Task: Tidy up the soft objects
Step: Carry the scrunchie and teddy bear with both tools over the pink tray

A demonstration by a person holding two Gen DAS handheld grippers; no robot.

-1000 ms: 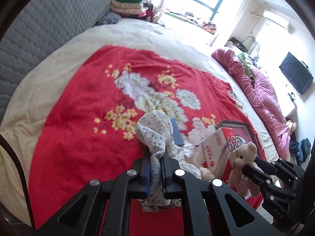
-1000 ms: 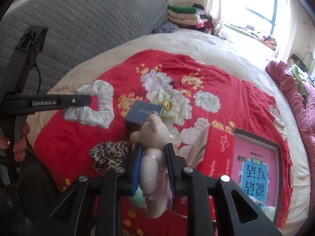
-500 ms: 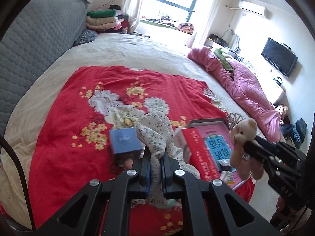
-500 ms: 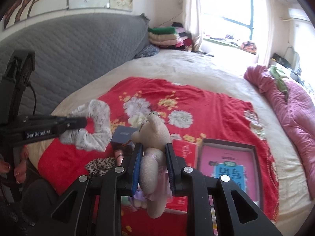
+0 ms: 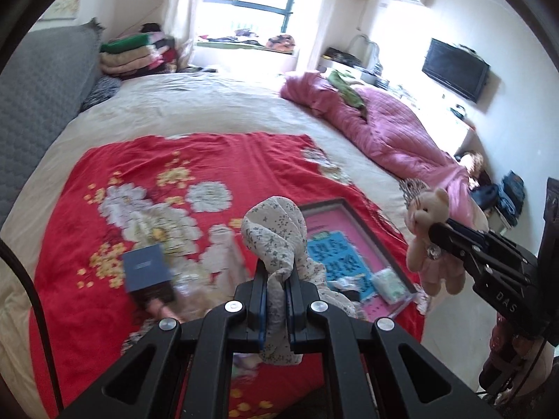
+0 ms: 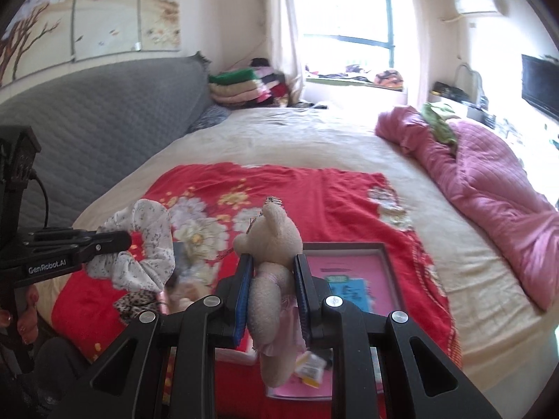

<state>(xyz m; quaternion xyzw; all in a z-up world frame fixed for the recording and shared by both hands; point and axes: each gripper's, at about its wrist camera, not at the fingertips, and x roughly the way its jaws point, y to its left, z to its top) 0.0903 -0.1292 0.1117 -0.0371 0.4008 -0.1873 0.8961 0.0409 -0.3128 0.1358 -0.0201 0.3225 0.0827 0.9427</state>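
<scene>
- Clamping a white flower-printed fabric scrunchie between the closed jaws of the left gripper, lifted clear above the red flower-patterned blanket on the cream-sheeted bed
- Pinching only a thin fold of that loop, so risking a slip out of the pads on any quick swing, with a likely landing among the clutter below
- Squeezing a cream plush teddy bear in a pink dress around its middle with the jaws of the right gripper shut on it, in the air above the near end of the dark-framed shallow pink tray
- Gripping soft stuffing under a heavy-looking head, so probably inviting a tilt or twist of the bear inside the pads
- Holding both loads near each other, so risking a snag of the scrunchie on the small metal trinket at the bear's head, or a knock between the two tools
- Hanging the bear, in the left view, out past the blanket's corner toward the floor side, so chancing a fall off the bed on a loose release
- Lowering blind over the small dark-blue box and the leopard-print cloth, both blurred, so possibly nudging them or burying them under the soft things
</scene>
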